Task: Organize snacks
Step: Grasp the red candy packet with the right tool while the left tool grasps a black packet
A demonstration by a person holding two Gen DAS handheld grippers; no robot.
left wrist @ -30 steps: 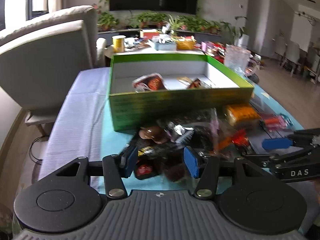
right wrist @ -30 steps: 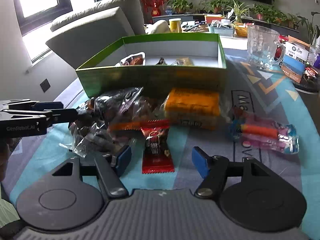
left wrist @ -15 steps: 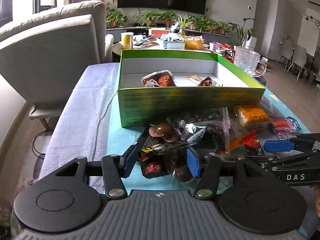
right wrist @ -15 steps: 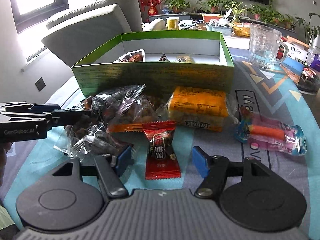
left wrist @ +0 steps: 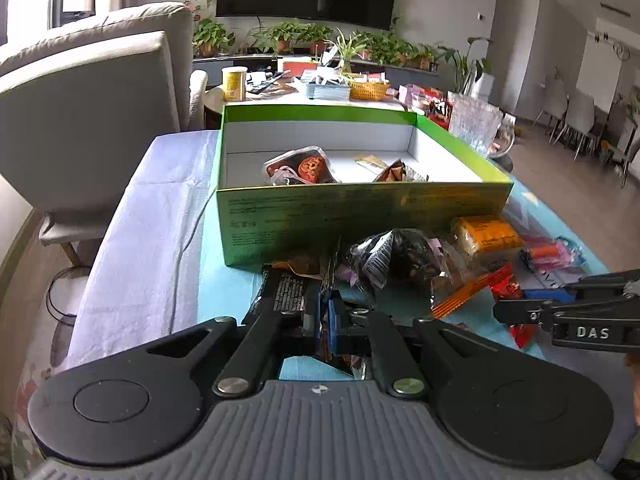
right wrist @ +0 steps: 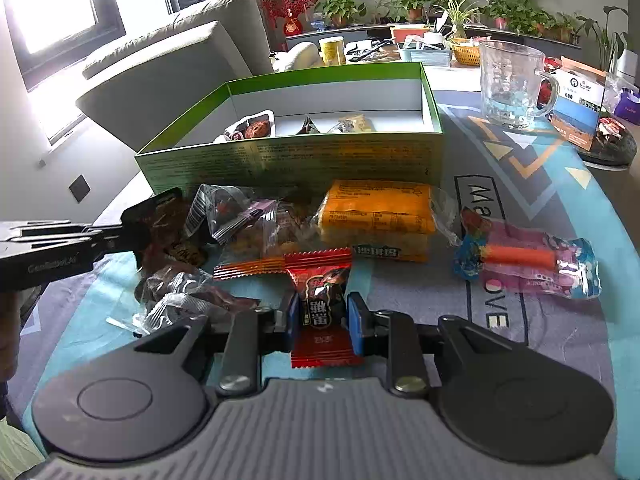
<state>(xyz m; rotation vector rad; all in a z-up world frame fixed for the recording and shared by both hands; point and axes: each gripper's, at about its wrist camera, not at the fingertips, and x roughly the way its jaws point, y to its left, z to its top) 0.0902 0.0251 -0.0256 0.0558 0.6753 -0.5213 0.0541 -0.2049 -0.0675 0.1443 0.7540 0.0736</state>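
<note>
A green box point(left wrist: 360, 212) point(right wrist: 304, 160) stands open on the table with a few wrapped snacks inside. A pile of snacks lies in front of it. My left gripper point(left wrist: 324, 320) is shut on a dark snack packet point(left wrist: 290, 292), also seen held up in the right wrist view point(right wrist: 160, 220). My right gripper point(right wrist: 324, 316) is shut on a red candy wrapper point(right wrist: 324, 304) lying on the mat. An orange cracker pack point(right wrist: 376, 216), a clear bag of dark snacks point(left wrist: 400, 260) and a pink-blue packet point(right wrist: 528, 260) lie nearby.
A glass mug point(right wrist: 512, 84) and a small carton point(right wrist: 580, 108) stand at the right of the table. A grey sofa point(left wrist: 88, 108) is at the left. A cluttered side table point(left wrist: 312, 84) stands behind the box.
Both grippers have closed: the left one on the dark packet and lifted it, the right one on the red candy wrapper after moving forward over it.
</note>
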